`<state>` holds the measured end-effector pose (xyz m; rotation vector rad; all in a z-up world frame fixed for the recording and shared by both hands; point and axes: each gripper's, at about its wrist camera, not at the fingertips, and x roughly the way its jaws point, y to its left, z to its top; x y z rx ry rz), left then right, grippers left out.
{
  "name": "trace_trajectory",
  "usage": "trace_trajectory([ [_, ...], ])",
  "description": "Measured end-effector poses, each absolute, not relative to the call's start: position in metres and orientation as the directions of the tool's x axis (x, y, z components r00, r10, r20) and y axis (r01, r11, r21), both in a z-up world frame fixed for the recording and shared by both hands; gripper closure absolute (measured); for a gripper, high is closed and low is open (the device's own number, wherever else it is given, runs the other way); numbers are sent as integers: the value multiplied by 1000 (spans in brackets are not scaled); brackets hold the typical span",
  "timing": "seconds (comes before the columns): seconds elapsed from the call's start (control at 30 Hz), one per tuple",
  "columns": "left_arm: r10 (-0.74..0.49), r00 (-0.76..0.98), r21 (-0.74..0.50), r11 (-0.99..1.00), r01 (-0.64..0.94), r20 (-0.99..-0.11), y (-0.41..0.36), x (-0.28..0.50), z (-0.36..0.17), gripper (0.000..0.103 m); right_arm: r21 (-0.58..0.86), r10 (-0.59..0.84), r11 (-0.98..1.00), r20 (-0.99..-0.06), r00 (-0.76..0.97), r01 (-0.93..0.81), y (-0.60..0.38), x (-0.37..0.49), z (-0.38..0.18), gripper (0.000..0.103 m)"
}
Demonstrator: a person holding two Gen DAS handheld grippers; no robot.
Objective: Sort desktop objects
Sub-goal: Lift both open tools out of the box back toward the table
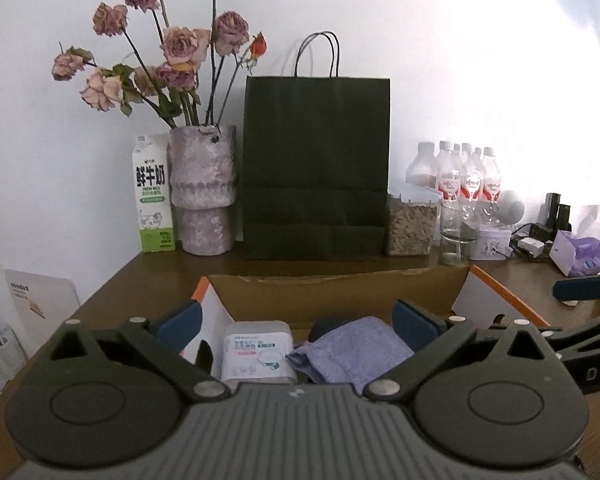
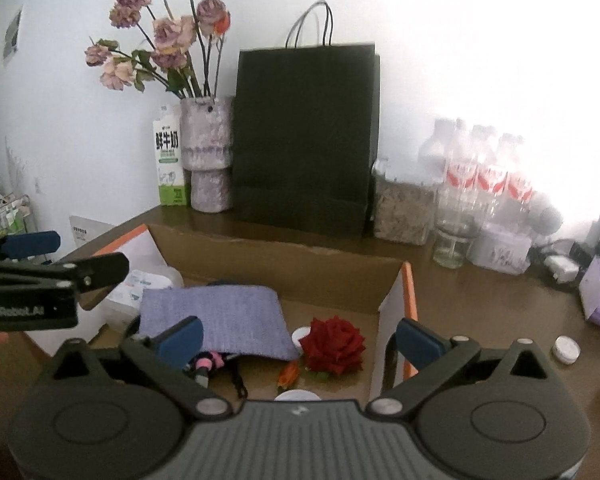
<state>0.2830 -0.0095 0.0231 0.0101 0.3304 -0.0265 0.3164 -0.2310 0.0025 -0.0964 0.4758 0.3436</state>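
An open cardboard box (image 1: 336,292) (image 2: 284,256) sits on the brown desk. Inside lie a white wipes pack (image 1: 257,350) (image 2: 148,280), a purple cloth (image 1: 356,350) (image 2: 216,316), a red rose (image 2: 332,342), a small white lid (image 2: 300,334) and a pink-black item (image 2: 210,362). My left gripper (image 1: 296,326) is open and empty above the box's left part; it also shows in the right wrist view (image 2: 60,258). My right gripper (image 2: 298,338) is open and empty above the box's right part, and its blue pad shows in the left wrist view (image 1: 580,286).
Along the wall stand a milk carton (image 1: 154,196), a vase of dried roses (image 1: 204,188), a dark paper bag (image 1: 316,168), a jar of grain (image 1: 410,224), a glass (image 1: 458,232) and water bottles (image 1: 468,176). A tissue pack (image 1: 578,254) and a white cap (image 2: 566,348) lie right.
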Motion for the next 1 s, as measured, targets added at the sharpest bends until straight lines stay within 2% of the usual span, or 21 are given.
trace_trajectory([
  [0.2,-25,955,11,1000,29,-295,-8,260,35,0,-31,310,934,-423,852,-355,-231,288,23,0],
  [0.43,-33,953,8,999,37,-301,-5,223,40,0,-55,305,933,-403,863,-356,-233,242,34,0],
  [0.73,-28,951,19,999,35,-308,2,169,39,0,-68,279,939,-419,864,-337,-242,179,25,0],
  [1.0,1,938,27,1000,8,-347,15,134,26,0,-64,239,953,-447,862,-298,-272,138,9,0],
])
